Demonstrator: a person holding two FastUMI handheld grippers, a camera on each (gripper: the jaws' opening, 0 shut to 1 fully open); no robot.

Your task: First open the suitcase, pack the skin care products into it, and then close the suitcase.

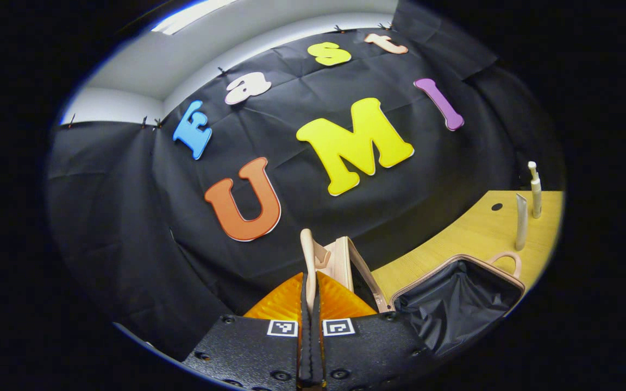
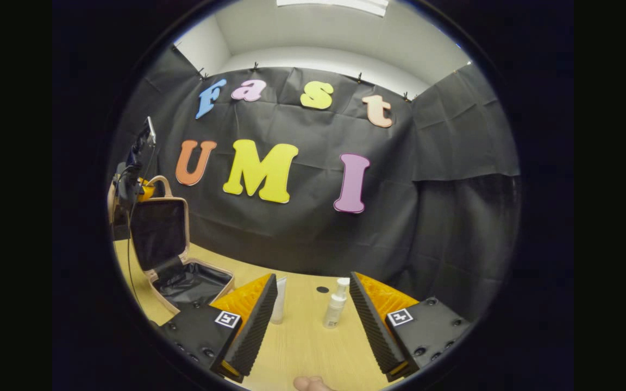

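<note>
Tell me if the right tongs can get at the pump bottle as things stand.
Probably yes. The right tongs are open, and the pump bottle stands upright on the table between the fingers, nothing in front of it. The tube stands apart from it, close by the left finger, and might get nudged.

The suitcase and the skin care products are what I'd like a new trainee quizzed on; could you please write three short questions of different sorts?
1. True or false: the suitcase stands open, its lid raised.
2. Which gripper has its fingers spread wide apart? A) left gripper B) right gripper
3. Fill in: two skin care products, a tube and a pump bottle, stand upright on the ____.

Key
1. True; the left gripper view shows the dark lining exposed.
2. B; the left gripper is shut on the lid's handle.
3. Table; nothing lies in the suitcase as far as the frames show.
</note>
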